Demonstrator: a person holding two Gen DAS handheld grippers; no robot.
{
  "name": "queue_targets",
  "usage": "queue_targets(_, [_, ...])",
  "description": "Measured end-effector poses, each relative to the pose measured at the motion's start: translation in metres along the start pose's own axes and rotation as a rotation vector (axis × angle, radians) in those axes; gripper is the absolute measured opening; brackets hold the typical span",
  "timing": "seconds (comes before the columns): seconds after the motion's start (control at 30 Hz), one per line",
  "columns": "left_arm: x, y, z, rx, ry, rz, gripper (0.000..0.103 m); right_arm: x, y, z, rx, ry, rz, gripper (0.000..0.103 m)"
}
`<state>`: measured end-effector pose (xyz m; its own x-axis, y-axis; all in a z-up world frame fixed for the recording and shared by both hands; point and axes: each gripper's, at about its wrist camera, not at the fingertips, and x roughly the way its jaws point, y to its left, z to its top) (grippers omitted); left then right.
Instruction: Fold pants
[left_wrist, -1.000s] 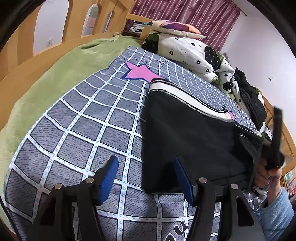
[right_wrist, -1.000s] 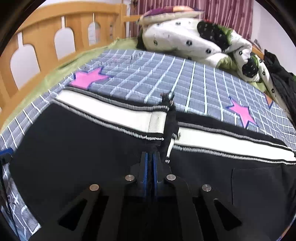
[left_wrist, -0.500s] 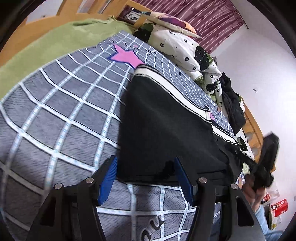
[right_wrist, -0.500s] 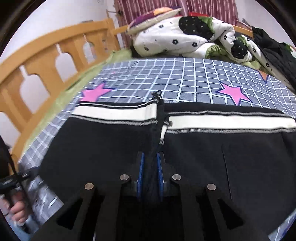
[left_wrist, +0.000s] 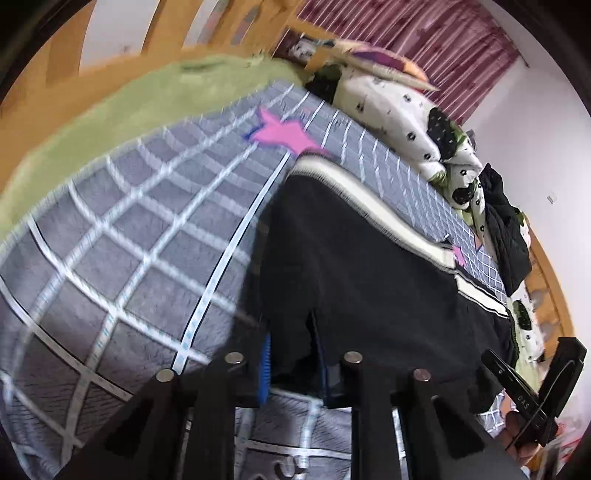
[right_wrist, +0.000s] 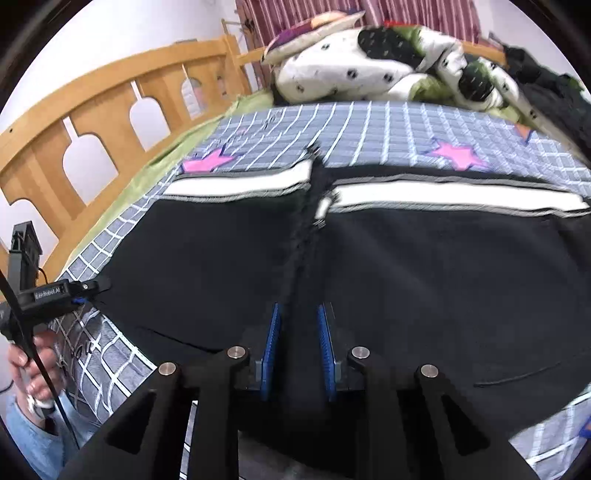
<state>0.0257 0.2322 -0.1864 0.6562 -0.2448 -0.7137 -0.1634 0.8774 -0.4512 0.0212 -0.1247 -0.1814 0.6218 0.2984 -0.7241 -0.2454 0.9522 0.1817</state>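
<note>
Black pants (left_wrist: 369, 266) with a white side stripe (right_wrist: 443, 197) lie spread across the grey checked bed cover. My left gripper (left_wrist: 293, 339) has its blue pads closed in on the near left corner of the pants and grips the cloth. It also shows at the left of the right wrist view (right_wrist: 79, 291). My right gripper (right_wrist: 297, 328) sits at the near middle edge of the pants (right_wrist: 221, 258), its blue pads set a little apart with a fold of black cloth between them. The other hand-held gripper (left_wrist: 532, 402) shows at the lower right.
A grey checked cover (left_wrist: 129, 240) with pink stars (right_wrist: 458, 155) lies over a green blanket (left_wrist: 110, 110). A wooden rail (right_wrist: 92, 122) runs along the left. A rolled white floral quilt (right_wrist: 369, 66) and dark clothes (left_wrist: 506, 225) lie at the far end.
My left gripper has gone from wide open beside the pants corner to closed on it. My right gripper's pads have moved apart from fully shut, with cloth still between them.
</note>
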Motion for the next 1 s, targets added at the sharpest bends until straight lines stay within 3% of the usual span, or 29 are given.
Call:
queue_targets(0.13, [-0.026, -0.063, 0.011, 0.167, -0.125, 0.092, 0.013, -0.018, -0.026, -0.001, -0.006, -0.044, -0.028, 0.021])
queue_targets(0.3, [-0.043, -0.150, 0.016, 0.307, -0.203, 0.040, 0.011, -0.036, -0.071, 0.005, 0.028, -0.060, -0.074, 0.021])
queue_targets(0.47, [-0.020, -0.230, -0.002, 0.413, -0.157, -0.069, 0.010, -0.075, -0.125, 0.018, 0.045, -0.148, -0.165, 0.023])
queue_targets(0.7, [0.039, -0.302, -0.061, 0.482, 0.006, -0.172, 0.010, -0.097, -0.205, 0.001, 0.197, -0.180, -0.200, 0.023])
queue_targets(0.9, [0.087, -0.325, -0.115, 0.534, 0.151, -0.203, 0.010, -0.095, -0.235, -0.020, 0.272, -0.162, -0.210, 0.023])
queue_targets(1.0, [0.077, -0.318, -0.115, 0.542, 0.130, -0.228, 0.013, -0.092, -0.232, -0.022, 0.247, -0.153, -0.212, 0.023])
